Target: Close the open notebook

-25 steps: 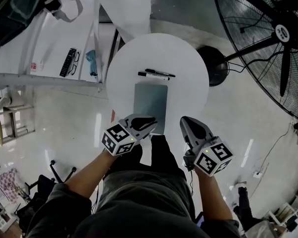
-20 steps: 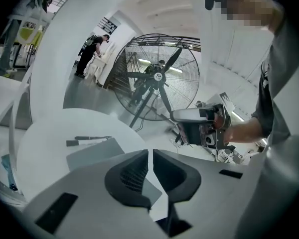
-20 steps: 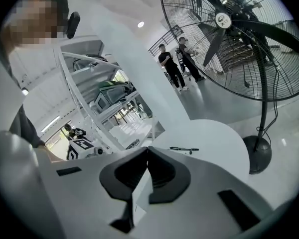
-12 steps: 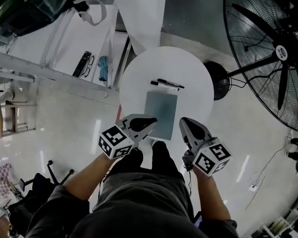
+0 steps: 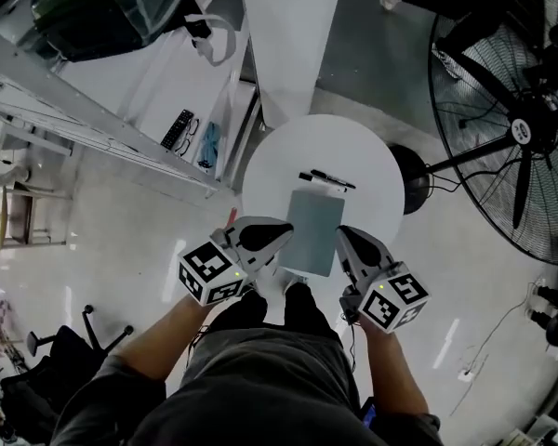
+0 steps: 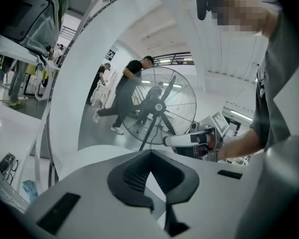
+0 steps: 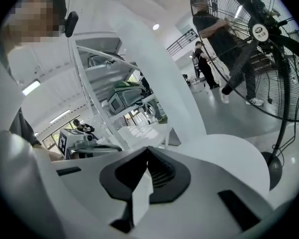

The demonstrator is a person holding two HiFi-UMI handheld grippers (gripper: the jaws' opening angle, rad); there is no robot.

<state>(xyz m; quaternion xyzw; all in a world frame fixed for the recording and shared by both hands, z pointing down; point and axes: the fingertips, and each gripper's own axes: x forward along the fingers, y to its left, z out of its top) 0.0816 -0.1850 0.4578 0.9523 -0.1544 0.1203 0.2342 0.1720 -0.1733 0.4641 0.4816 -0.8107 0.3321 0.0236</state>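
The notebook lies shut, grey-green cover up, on the near half of the round white table, its long sides running away from the person and its near end close to the table's near rim. Across the table's middle, just past the notebook's far end, lie two pens side by side, apart from the cover. The left gripper is at the table's near rim on the left side, its tips over the notebook's left edge; its own view shows the dark pads clenched tip to tip, having just been closing, with nothing between them. The right gripper is at the same rim on the right side, beside the notebook's right edge, and its pads are likewise pressed together on nothing. Whether either one touches the cover cannot be told. Left of the table stands a white shelf bearing a remote, a pair of glasses and a blue object. Beyond the table rises a white column. Right of the table stands a large black floor fan, its round base near the table's right rim.
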